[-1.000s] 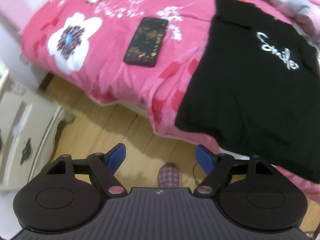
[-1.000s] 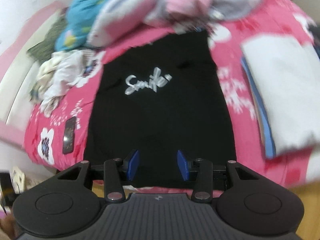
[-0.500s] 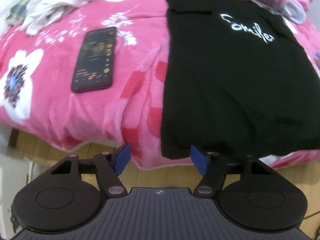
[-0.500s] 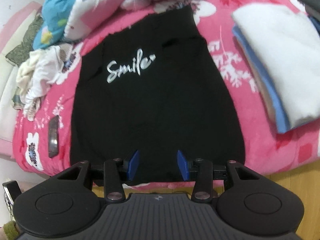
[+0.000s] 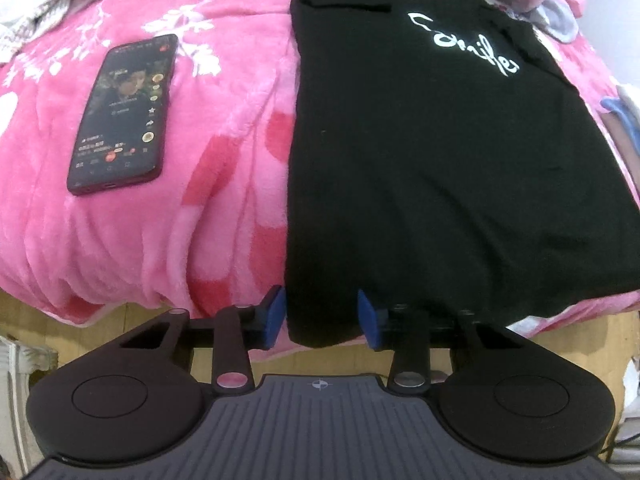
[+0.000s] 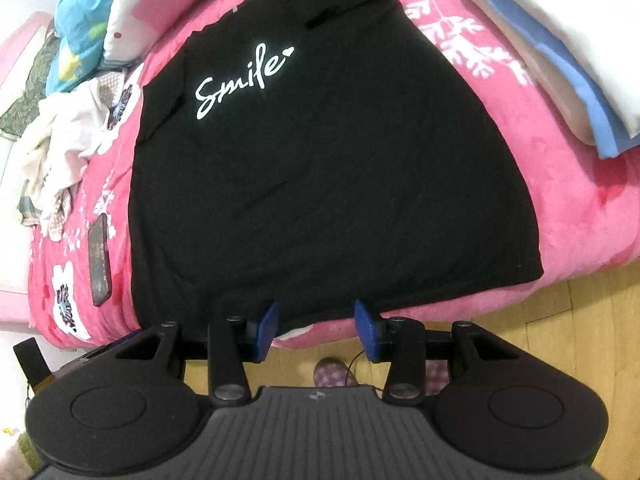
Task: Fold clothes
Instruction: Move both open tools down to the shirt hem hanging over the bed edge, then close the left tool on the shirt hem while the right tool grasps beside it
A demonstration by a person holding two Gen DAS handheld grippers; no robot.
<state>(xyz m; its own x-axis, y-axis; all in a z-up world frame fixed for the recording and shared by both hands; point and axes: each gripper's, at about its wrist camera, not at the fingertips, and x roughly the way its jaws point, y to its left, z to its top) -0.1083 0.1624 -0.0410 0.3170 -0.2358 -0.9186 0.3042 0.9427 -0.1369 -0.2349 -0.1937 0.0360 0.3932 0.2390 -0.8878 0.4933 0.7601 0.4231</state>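
Black shirt (image 6: 328, 184) lies flat on bed (image 5: 140, 216), sides turned in to long strip, hem at near edge. Lengthwise fold left. Left gripper (image 5: 320, 316) fingers open, straddling hem corner; right gripper (image 6: 316, 330) open at hem – neither pinching. Folded pile (image 6: 560, 52) beside.

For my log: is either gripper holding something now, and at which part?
Nothing is held. The left gripper is open around the black T-shirt's lower left hem corner; the right gripper is open at the hem.
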